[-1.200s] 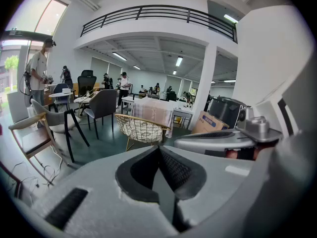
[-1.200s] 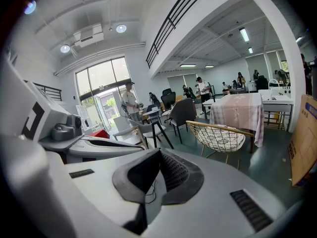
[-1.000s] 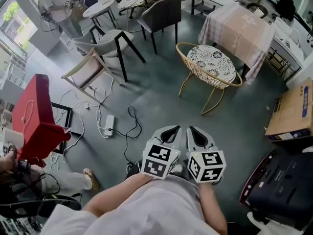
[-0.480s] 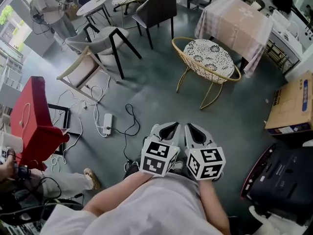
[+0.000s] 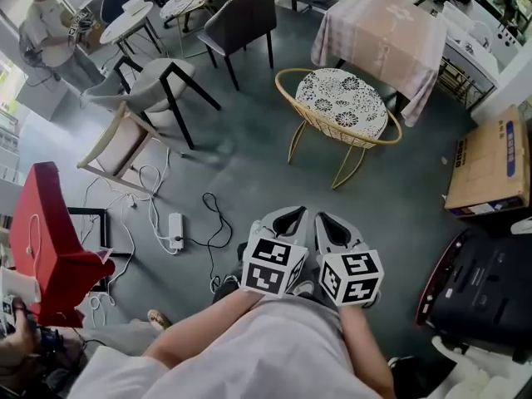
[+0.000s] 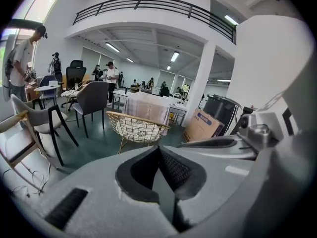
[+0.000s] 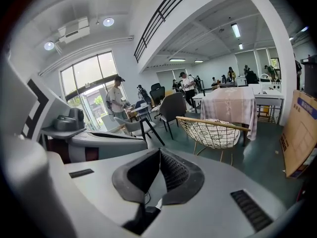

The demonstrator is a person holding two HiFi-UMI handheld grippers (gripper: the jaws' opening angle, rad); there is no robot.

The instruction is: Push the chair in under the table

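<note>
The wire basket chair (image 5: 339, 131) is picked out ahead, standing on the grey floor (image 5: 249, 160) on thin hoop legs, a round patterned cushion (image 5: 342, 98) laid in its seat. It sits just in front of the cloth-draped bench (image 5: 378, 32), far rim close against the hanging cloth. Whether the two touch cannot be told. The seat is not yet tucked under.

A light, stiff piece is judged here: an open metal frame with little weight in it, likely to slide readily on the smooth floor, and likely to tip or swing round if shoved high or off-centre. The cushion looks soft and loose, so nothing would be gained by pressing there. The near rim, at the middle of its curve, is judged the best place for contact, with pressure spread to either side. The gaps in the wire could catch a tip.

The left claw (image 5: 288, 220) and right claw (image 5: 330, 223) are held side by side, close to the body and well apart from the chair. Each is seen with its jaws together and nothing between them.

Further out, a cardboard box (image 5: 490, 169) lies to the right, and a power strip (image 5: 175, 229) with loose cable lies to the left.
</note>
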